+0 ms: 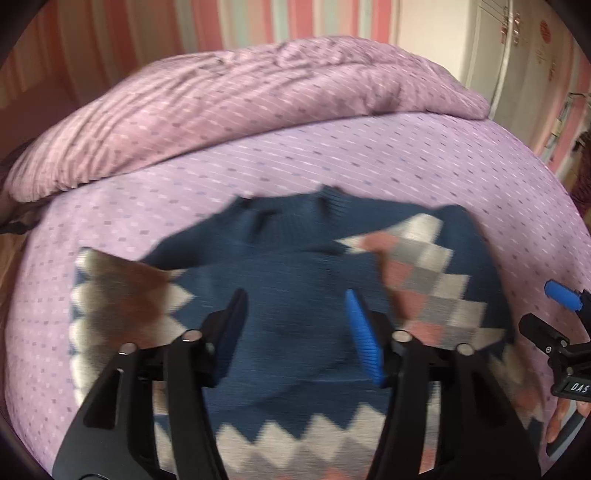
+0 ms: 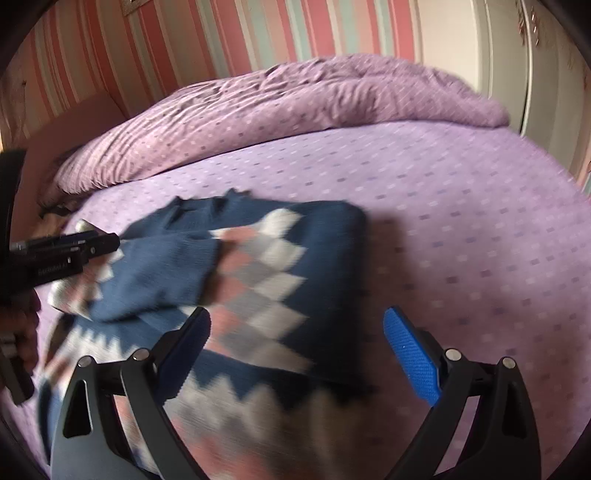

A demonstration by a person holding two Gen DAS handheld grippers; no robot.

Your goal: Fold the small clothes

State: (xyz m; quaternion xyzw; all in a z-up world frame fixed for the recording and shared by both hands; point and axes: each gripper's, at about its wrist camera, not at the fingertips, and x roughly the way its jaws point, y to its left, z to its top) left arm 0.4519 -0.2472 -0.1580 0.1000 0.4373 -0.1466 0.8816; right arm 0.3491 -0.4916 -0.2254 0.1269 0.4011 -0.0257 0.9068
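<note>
Lavender dotted bedsheet (image 1: 332,155) carries the blue argyle knit sweater (image 1: 295,295) mid-frame, sleeves folded in; left gripper (image 1: 295,325) and right gripper (image 2: 295,354) both spread wide, empty; soft, floppy knit, probably best pinched at the hem corners.

Navy sweater (image 1: 295,280), pink-grey-white diamonds; lilac dotted sheet (image 2: 461,221); pink striped wall (image 2: 258,33).

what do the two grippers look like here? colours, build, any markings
Both alike: the left gripper and right gripper have matte black forked arms with silver pivot pins and ribbed blue pads on two fingers. Seen from the left wrist, the right one carries a white "DAS" label. No cables visible.
</note>
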